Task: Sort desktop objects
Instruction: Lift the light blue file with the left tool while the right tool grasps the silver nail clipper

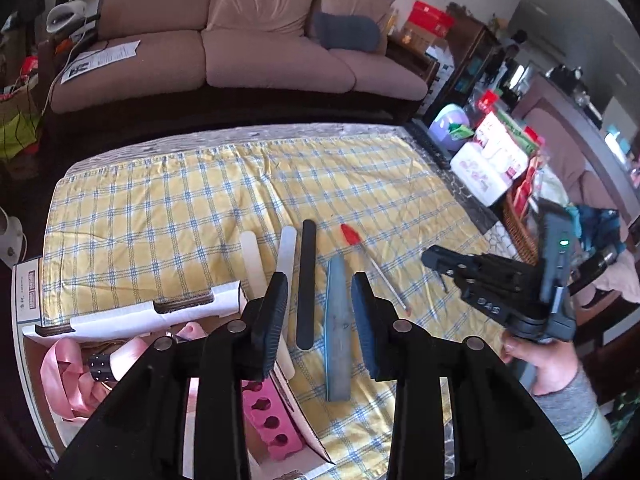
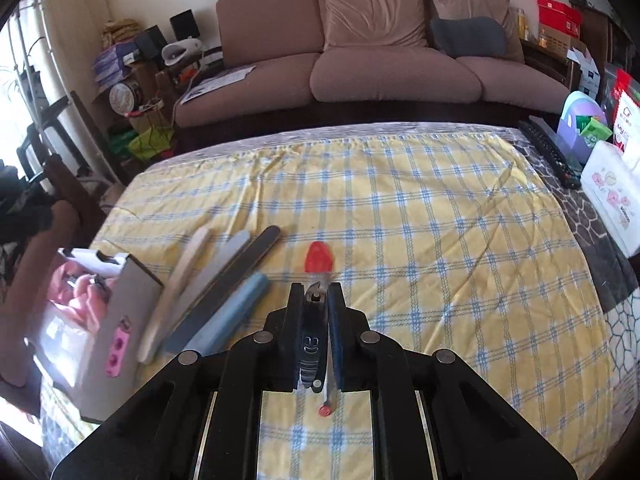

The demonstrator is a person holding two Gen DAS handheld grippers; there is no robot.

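Nail clipper lifted from the row; left jaws standing empty

Sorting is proceeding over a tabletop [image 2: 460, 240] covered by a yellow checked cloth. The right gripper [image 2: 317, 304] is gripping a metal nail clipper [image 2: 310, 344] lengthwise, its jaws fully closed on the clipper's sides, the cutting end protruding forward at 12 o'clock. In the left wrist view the same right gripper [image 1: 440, 262] is hanging above the cloth at 3 o'clock, held by the person's hand [image 1: 540, 360]; the clipper appears clear of the surface, probably to carry it towards its group.

A red-capped stick [image 2: 318, 258] is lying directly beneath the right jaws, untouched by them as far as can be told.

The left gripper [image 1: 320, 304] is holding nothing; its jaws are standing partly open above the blue buffer block [image 1: 338, 328], with the black file [image 1: 306, 284] just beside it. Contact with either cannot be confirmed and seems unlikely.

Two pale files [image 1: 286, 248] are lying parallel at 11 o'clock, suggesting like items are being laid out as a set. A cardboard box [image 1: 132, 316] at 8 o'clock is holding a pink ribbon [image 1: 68, 372] and pink toe separators [image 1: 272, 420].
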